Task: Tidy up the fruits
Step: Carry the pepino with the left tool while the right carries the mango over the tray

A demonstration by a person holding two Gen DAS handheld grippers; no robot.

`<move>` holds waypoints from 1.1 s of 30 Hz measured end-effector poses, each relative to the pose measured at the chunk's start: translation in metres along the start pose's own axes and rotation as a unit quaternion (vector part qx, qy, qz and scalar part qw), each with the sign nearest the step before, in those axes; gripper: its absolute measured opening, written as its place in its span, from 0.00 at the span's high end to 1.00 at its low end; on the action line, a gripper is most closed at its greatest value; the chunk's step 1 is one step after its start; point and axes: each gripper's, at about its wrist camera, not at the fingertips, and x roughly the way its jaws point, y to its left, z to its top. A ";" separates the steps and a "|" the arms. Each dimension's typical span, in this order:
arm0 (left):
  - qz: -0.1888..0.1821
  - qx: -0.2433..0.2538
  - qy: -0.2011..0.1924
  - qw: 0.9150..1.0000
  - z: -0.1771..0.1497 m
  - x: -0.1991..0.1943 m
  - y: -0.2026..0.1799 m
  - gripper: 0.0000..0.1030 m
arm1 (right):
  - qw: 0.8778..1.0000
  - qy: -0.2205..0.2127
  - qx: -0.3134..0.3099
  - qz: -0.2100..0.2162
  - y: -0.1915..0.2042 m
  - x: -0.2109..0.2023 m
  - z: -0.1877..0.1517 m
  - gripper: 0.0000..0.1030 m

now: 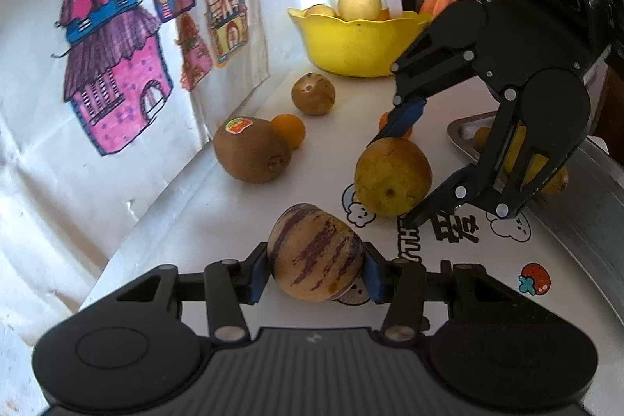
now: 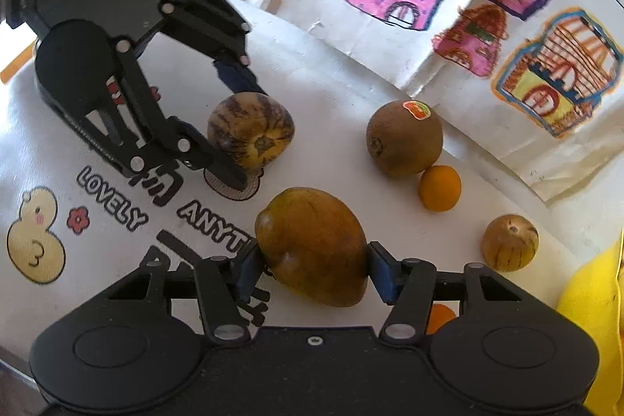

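A yellow fruit with purple stripes [image 1: 316, 252] rests on the white printed tabletop [image 1: 487, 295]. My left gripper [image 1: 316, 273] is shut on it, one blue pad pressing each side. Just beyond it my right gripper [image 1: 390, 182] comes down from the upper right and is shut on a yellow-brown fruit [image 1: 392, 176]. In the right wrist view that fruit [image 2: 312, 244] sits between the right gripper's [image 2: 314, 269] pads. The left gripper [image 2: 249, 137] clasps the striped fruit [image 2: 249, 129] at the upper left.
A stickered kiwi [image 1: 251, 149], a small orange [image 1: 290, 129] and a brown round fruit [image 1: 313, 93] lie near the drawing-covered wall. A yellow bowl [image 1: 351, 45] of pale fruit stands behind them. A metal tray [image 1: 460, 131] with yellow fruit sits at the right.
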 end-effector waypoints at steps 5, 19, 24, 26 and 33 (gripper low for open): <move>0.010 -0.037 0.000 0.999 -0.004 -0.004 0.003 0.49 | 0.998 -0.002 0.057 -0.012 -0.004 0.002 -0.003 0.46; 0.027 -0.132 -0.009 0.991 -0.014 -0.013 0.015 0.49 | 0.988 -0.012 0.146 -0.050 0.004 0.004 0.009 0.46; 0.042 -0.157 -0.005 0.987 -0.012 -0.014 0.014 0.49 | 0.983 -0.015 0.176 -0.051 0.004 0.002 0.009 0.47; 0.045 -0.167 -0.005 0.985 -0.012 -0.014 0.015 0.49 | 0.978 -0.020 0.198 -0.056 0.003 0.001 0.008 0.47; 0.049 -0.197 -0.011 0.979 -0.019 -0.021 0.018 0.49 | 0.961 -0.043 0.267 -0.053 0.007 -0.008 -0.003 0.47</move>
